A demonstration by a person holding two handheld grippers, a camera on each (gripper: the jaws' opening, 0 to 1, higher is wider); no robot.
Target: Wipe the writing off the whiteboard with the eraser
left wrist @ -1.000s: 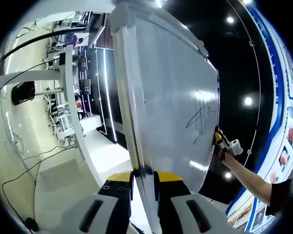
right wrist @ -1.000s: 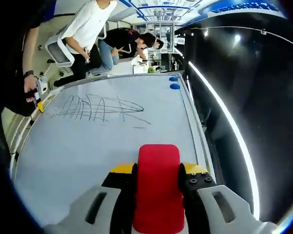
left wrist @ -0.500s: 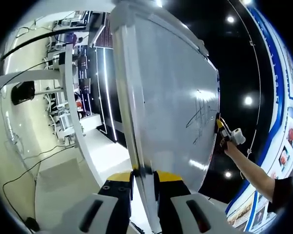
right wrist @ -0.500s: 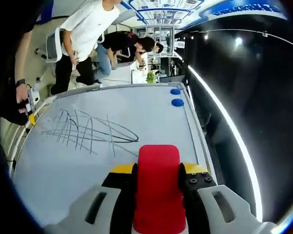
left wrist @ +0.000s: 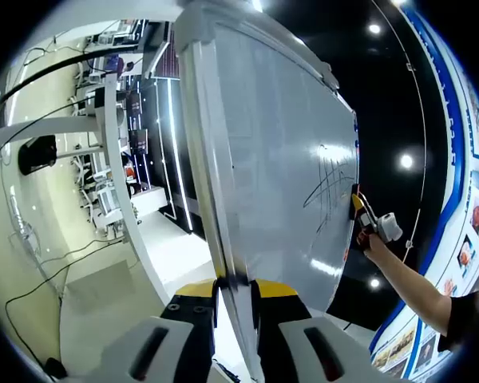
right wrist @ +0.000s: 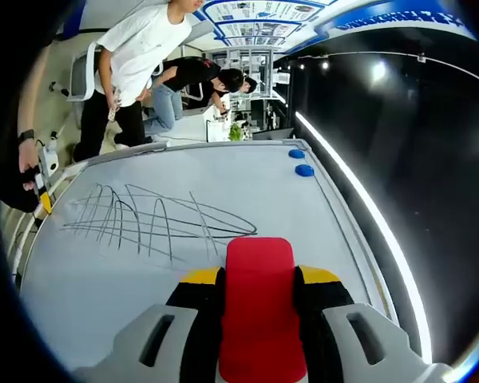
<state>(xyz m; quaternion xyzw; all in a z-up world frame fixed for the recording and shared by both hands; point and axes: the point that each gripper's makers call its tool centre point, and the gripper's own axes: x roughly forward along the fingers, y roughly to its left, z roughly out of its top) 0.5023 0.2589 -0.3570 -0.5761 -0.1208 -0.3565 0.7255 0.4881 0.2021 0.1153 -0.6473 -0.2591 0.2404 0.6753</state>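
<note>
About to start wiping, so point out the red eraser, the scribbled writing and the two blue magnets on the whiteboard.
red eraser [right wrist: 259, 295]: right gripper view, middle of its red top face.
scribbled writing [right wrist: 148, 223]: right gripper view, centre of the dark loops.
blue magnets [right wrist: 304, 170]: right gripper view, on the nearer magnet.

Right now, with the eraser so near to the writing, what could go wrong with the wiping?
1. The left tongs grip only the whiteboard's edge. A hard push from the red eraser might rock or slip the board.
2. The scribble stretches away from the eraser toward the far edge, where the left tongs hold, so one short stroke would probably leave lines.
3. Two blue magnets sit near a corner; a wide sweep could knock them.
</note>
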